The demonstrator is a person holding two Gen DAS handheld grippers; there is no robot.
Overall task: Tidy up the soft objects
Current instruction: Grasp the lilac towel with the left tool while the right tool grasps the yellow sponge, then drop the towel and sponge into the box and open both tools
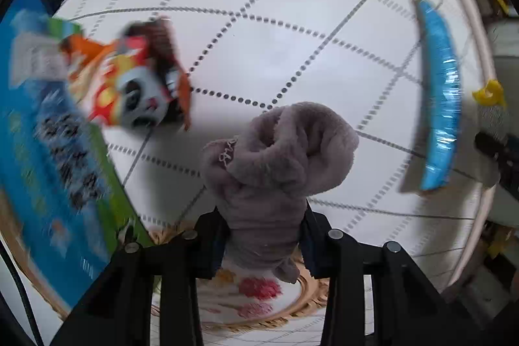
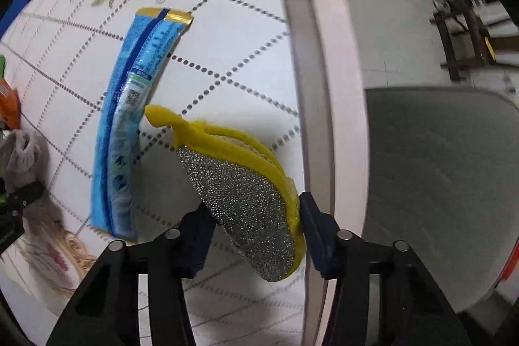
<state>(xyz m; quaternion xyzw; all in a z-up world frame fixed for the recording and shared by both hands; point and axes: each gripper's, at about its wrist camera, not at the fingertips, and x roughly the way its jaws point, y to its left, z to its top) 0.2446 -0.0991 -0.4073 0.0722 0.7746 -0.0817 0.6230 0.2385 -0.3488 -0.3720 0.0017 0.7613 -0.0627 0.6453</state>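
My left gripper (image 1: 264,235) is shut on a mauve fleece cloth (image 1: 275,164), held above the white tablecloth (image 1: 259,38). The cloth also shows at the left edge of the right wrist view (image 2: 22,158). My right gripper (image 2: 256,232) is shut on a yellow-edged silver scouring pad (image 2: 246,200), held over the table near its right edge. A blue wrapped pack (image 2: 129,132) lies on the table just left of the pad; it also shows in the left wrist view (image 1: 441,93).
A red and orange snack bag with a panda (image 1: 136,80) and a large blue and green box (image 1: 55,151) are at the left. A wicker-rimmed floral mat (image 1: 253,297) lies under the left gripper. The pink table edge (image 2: 321,86) borders a grey chair seat (image 2: 438,184).
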